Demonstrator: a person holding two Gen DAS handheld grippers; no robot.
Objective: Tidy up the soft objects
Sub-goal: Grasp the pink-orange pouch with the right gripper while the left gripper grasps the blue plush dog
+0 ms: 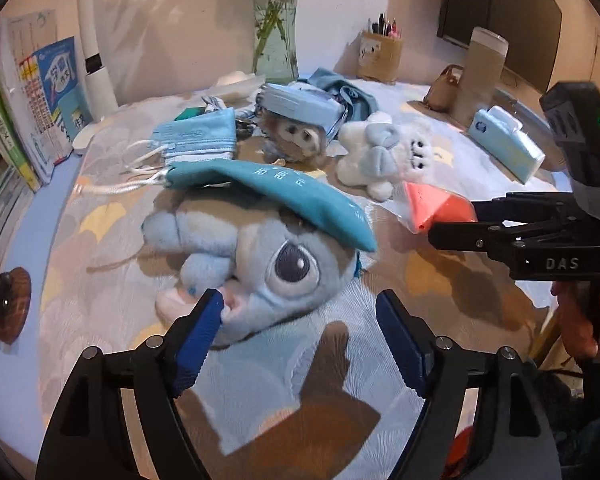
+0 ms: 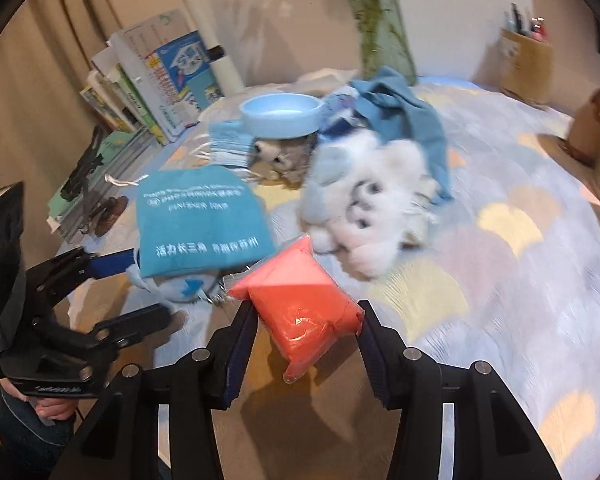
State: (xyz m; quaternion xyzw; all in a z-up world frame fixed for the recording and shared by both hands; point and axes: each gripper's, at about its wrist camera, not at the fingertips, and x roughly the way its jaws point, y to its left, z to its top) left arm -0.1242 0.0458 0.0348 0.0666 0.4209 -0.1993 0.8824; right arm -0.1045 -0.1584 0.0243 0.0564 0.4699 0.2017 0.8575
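R gripper [image 2: 306,316] pinches a coral-orange soft pack in clear plastic wrap [image 2: 300,292], pads pressed on both its sides, near-centre of the pastel patterned tablecloth [image 2: 520,280]. L gripper [image 1: 300,320] is spread, nothing between the pads; its left pad is just beside the grey-blue big-eyed plush toy [image 1: 268,264]. Teal printed drawstring cloth bag [image 1: 284,196] lies draped over that plush. White-and-blue fluffy plush [image 1: 384,152] sits farther back, right of centre.

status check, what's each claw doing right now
Right claw shut on orange plastic-wrapped soft pack. Left claw open beside blue plush toy. Teal drawstring bag draped over plush.
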